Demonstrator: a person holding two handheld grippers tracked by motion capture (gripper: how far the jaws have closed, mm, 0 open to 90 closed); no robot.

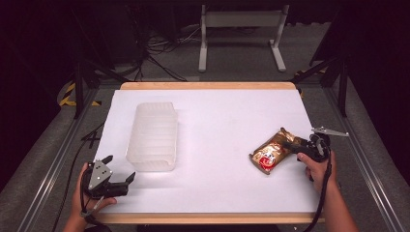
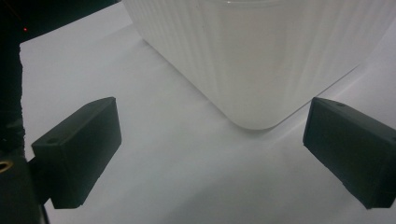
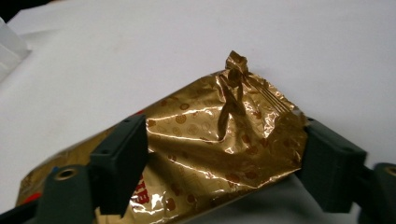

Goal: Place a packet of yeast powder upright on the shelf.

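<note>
While flat, gold snack bag [image 1: 271, 151] long axis diagonal, crimped end far-right.

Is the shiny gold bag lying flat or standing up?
Lying flat. The gold bag rests on its side on the white table, with the right claw around its crumpled end.

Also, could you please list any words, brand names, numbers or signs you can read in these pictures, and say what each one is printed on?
Gold snack packet: red patch with white marks in the high view, too small to read.
Same packet in the right gripper view: red lettering by the right gripper, cut off by a jaw, unreadable.
Translucent plastic container: no text.
Left gripper: no marking.
</note>
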